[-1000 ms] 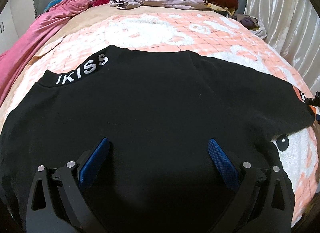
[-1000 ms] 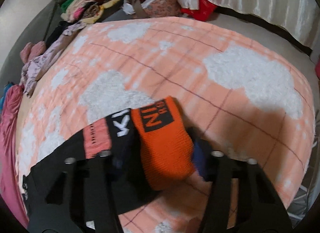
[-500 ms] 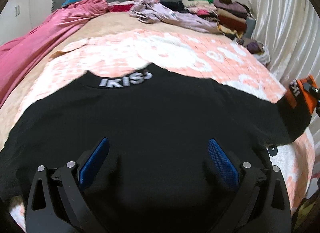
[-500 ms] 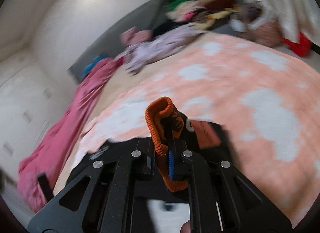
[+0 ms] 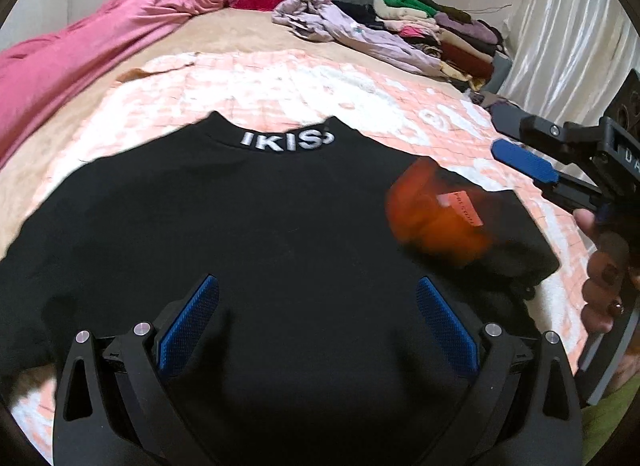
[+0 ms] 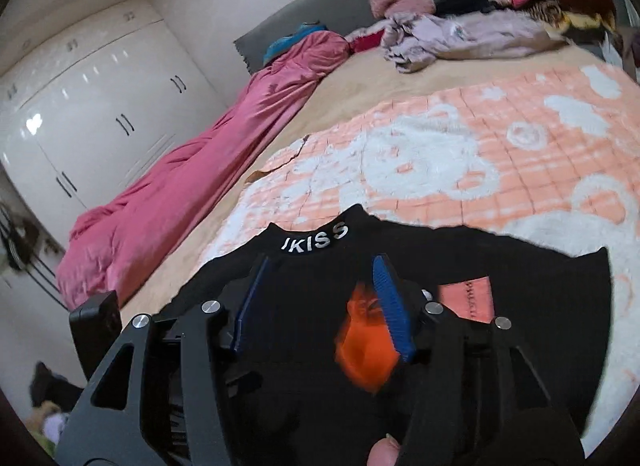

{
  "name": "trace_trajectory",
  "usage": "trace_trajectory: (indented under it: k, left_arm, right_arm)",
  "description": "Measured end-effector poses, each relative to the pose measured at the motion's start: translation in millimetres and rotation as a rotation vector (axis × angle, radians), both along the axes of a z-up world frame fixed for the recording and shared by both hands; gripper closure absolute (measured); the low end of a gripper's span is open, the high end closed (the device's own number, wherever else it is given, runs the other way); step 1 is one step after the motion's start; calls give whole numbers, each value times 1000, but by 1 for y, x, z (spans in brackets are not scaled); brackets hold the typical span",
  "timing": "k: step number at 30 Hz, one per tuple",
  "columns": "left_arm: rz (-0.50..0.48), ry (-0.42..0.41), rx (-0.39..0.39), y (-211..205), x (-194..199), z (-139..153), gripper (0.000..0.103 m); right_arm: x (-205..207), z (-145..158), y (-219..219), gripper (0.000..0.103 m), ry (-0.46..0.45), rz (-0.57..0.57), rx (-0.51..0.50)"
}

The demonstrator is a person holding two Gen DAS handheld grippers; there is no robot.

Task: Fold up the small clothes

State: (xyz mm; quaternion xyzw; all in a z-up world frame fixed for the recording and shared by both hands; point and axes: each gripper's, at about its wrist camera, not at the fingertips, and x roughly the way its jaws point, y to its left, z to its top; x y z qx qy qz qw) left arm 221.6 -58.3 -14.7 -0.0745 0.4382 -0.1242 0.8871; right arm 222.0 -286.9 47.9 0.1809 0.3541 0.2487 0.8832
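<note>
A black sweater (image 5: 260,234) with "IKISS" on its collar (image 5: 286,141) lies flat on the peach and white blanket (image 5: 280,85). Its right sleeve is folded in over the body, and the orange cuff (image 5: 432,221) shows blurred there. My left gripper (image 5: 316,330) hovers open over the sweater's lower half with nothing between its pads. My right gripper (image 6: 320,298) is over the sweater's chest, jaws opening. The orange cuff (image 6: 366,350) is blurred beside its right pad, and the left pad stands clear of it. One of its blue pads (image 5: 524,163) shows at the right of the left wrist view.
A pink duvet (image 6: 192,177) runs along the bed's left side. A lilac garment (image 5: 360,33) and a stack of folded clothes (image 5: 440,25) lie at the head end. White wardrobe doors (image 6: 80,113) stand beyond the bed. A hand (image 5: 604,290) holds the right gripper.
The right gripper carried the orange cuff up and across onto the sweater's body, then its jaws parted and let the cuff go. The left gripper drew back a little, staying open.
</note>
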Motion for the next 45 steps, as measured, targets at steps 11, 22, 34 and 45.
trace_trajectory:
  k: [11,22,34,45]
  left_arm:
    - [-39,133,-209,-63,47,-29,9]
    - [3,53,-222,-75,52,-24,95]
    - [117,-181,-200,32,22,62,95]
    - [253,-103,-122,109,5,29,95]
  right_arm:
    - [-1,-3,-55,55,21,-180,-21]
    - [-9,1,-83,55,7,-258,-20]
    - [-11,1,-95,55,-2,-293,-32]
    - [-9,-10,-56,55,-5,-220,-167]
